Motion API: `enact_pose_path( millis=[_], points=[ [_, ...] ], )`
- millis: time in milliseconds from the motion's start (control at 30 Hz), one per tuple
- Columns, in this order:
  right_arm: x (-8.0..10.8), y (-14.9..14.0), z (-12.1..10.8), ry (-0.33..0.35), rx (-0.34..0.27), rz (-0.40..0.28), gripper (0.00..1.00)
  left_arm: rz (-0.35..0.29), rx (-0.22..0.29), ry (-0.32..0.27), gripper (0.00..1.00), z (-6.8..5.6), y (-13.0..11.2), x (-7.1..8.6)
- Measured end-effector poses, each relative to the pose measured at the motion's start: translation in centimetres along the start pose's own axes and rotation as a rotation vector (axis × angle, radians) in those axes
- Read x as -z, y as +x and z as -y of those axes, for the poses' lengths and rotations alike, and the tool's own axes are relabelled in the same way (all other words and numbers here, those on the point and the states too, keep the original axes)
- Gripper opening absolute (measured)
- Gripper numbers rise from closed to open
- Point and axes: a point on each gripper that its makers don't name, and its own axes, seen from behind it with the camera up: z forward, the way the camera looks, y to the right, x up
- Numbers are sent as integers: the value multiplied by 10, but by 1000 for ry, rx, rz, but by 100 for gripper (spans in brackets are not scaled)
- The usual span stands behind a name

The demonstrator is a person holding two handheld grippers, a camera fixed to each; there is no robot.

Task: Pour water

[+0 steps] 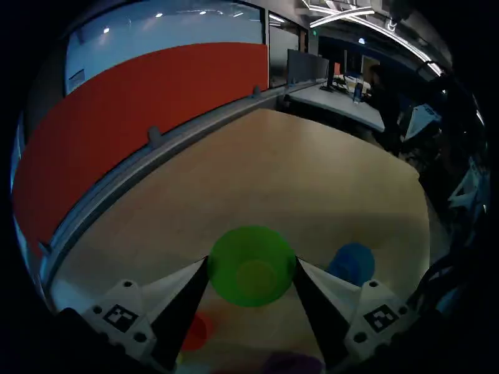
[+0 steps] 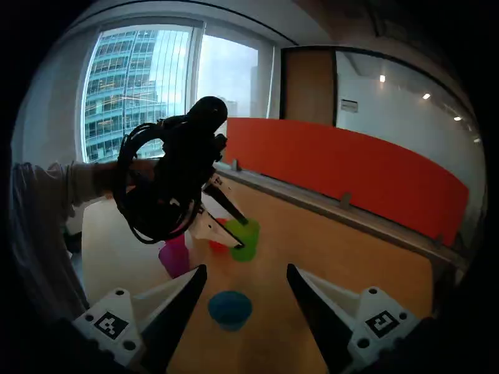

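A green cup (image 1: 252, 274) sits between the fingers of my left gripper (image 1: 251, 262), which is shut on its sides and holds it above the wooden table (image 1: 274, 174). In the right gripper view the same left gripper (image 2: 240, 234), held by a hand in a pale sleeve, grips the green cup (image 2: 246, 242) tilted low over the table beside a red cup (image 2: 216, 245). My right gripper (image 2: 246, 268) stands open, and a blue cup (image 2: 229, 310) rests upright on the table just ahead of and below its fingers. I cannot tell whether any cup holds water.
A purple cup (image 2: 175, 258) stands left of the green one. In the left gripper view the blue cup (image 1: 352, 263), red cup (image 1: 195, 332) and purple cup (image 1: 293, 363) lie under the gripper. An orange partition (image 1: 137, 118) runs along the table's far edge.
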Motion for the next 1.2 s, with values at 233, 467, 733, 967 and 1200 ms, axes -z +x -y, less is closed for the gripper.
enact_pose_path(
  millis=[233, 467, 733, 967, 1200],
  points=[
    [2, 8, 2, -6, 0, -19, 99, -108, 19, 24, 91, 4, 17, 31],
    [2, 16, 6, -8, -1, -36, 99, -199, 18, 57, 90, 9, 33, 57],
    [1, 23, 10, -5, 2, -53, 100, -316, 20, 82, 90, 12, 53, 84],
    [0, 28, 13, -4, 5, -65, 99, -422, 30, 118, 90, 19, 63, 108],
    [-2, 36, 17, 0, 3, -79, 99, -514, 35, 139, 90, 23, 70, 130]
  ],
)
